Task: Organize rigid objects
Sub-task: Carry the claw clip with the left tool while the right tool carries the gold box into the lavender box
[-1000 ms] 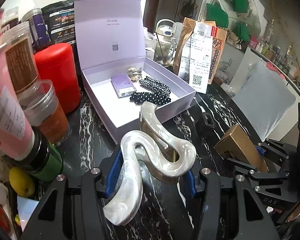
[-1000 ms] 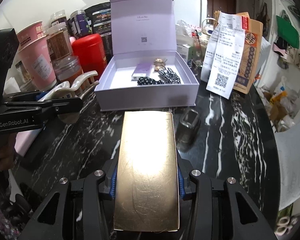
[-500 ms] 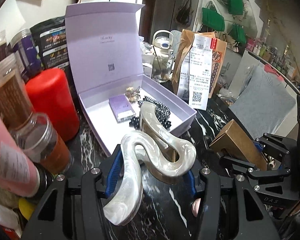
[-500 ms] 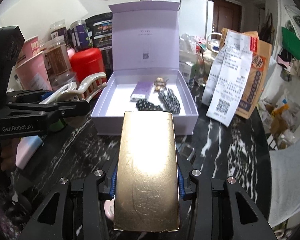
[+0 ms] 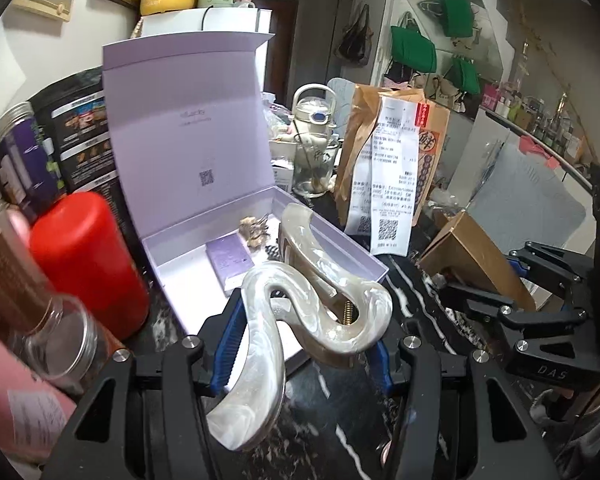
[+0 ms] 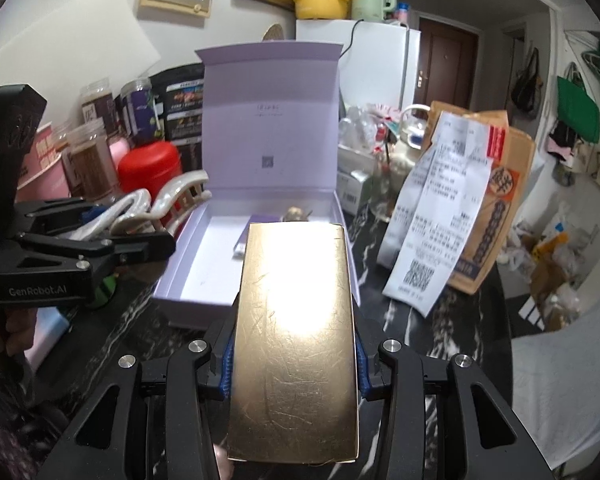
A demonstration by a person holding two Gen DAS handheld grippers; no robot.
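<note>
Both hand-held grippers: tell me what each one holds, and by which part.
Left hand-held gripper: pearly hair claw, pinched across its curved handle end. Right hand-held gripper: gold box, clamped by its long sides.

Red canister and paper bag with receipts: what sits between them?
The open lilac box, lid up, between red canister and paper bag; clearest in the right wrist view.

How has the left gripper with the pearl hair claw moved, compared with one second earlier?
Yes. In the right wrist view the left gripper and hair claw now sit higher and nearer the lilac box, beside its left wall.
</note>
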